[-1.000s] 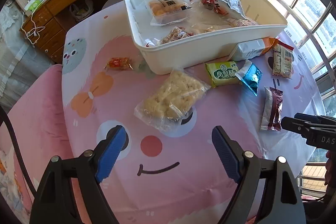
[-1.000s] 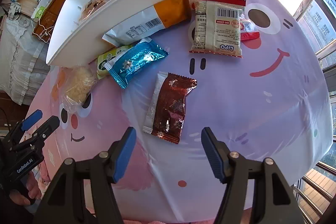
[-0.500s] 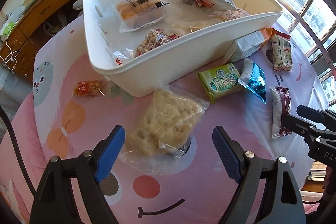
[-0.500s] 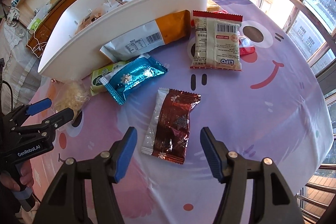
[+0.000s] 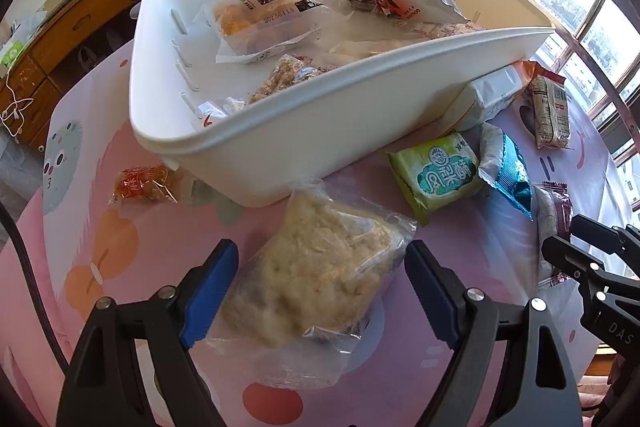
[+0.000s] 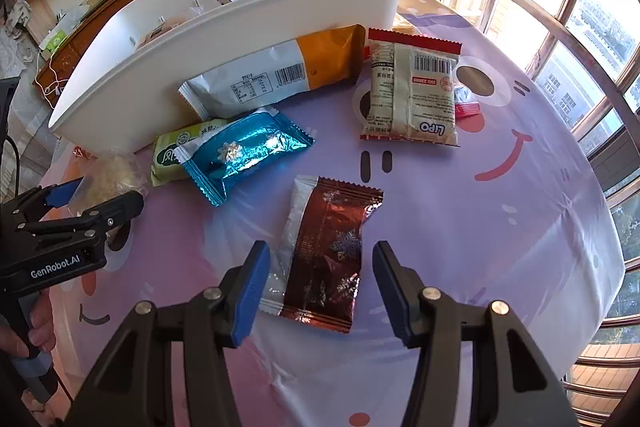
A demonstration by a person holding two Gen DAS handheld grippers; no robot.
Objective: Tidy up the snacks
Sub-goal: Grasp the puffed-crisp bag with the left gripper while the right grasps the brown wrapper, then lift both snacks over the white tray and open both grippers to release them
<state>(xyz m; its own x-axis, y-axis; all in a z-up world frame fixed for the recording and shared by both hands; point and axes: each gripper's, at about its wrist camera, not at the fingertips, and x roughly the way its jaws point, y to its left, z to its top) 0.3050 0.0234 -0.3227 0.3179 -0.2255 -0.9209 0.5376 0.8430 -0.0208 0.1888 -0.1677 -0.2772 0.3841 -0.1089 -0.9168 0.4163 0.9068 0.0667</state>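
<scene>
Clear rice-cake bag (image 5: 320,267) between left claw (image 5: 322,291)

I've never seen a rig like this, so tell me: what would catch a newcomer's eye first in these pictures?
Probably the big white bin at the back of the cartoon-face tablecloth, already holding several snack packets. Next, the open left gripper straddling a clear bag of pale crispy snack, and the open right gripper around a shiny brown packet. A bright blue foil packet lies near the bin.
</scene>
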